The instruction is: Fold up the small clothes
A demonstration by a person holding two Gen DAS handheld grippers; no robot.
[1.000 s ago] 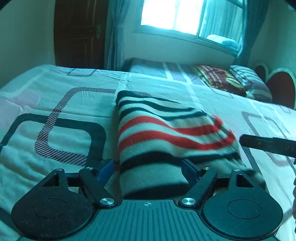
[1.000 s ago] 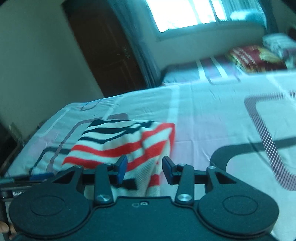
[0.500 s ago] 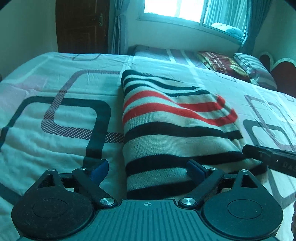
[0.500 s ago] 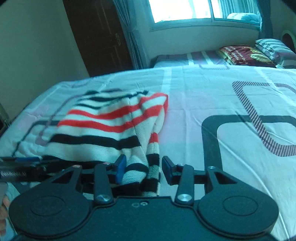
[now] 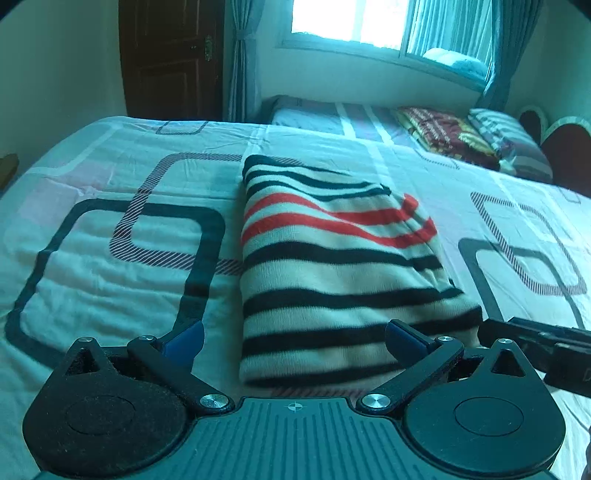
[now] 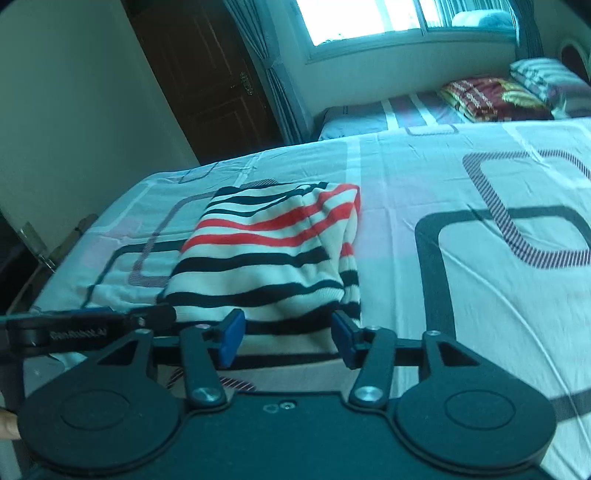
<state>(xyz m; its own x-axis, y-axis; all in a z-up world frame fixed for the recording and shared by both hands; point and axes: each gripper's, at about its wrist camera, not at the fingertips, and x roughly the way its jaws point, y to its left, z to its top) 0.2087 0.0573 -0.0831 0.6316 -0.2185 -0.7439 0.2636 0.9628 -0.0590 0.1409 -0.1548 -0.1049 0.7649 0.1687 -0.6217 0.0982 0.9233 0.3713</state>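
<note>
Striped sweater (image 5: 332,269), folded into a rectangle, lay on the patterned bedspread (image 5: 110,258) just ahead of both tools. The left gripper (image 5: 294,341) hovered at the sweater's near edge with its blue-tipped jaws spread wide and holding nothing. The right gripper (image 6: 287,334) sat at the sweater's near right corner, jaws likewise parted, with the hem showing between them but not pinched. Beyond the sweater stood a second bed with a red blanket (image 5: 448,134), a window (image 5: 351,22) and a dark door (image 5: 171,59).
</note>
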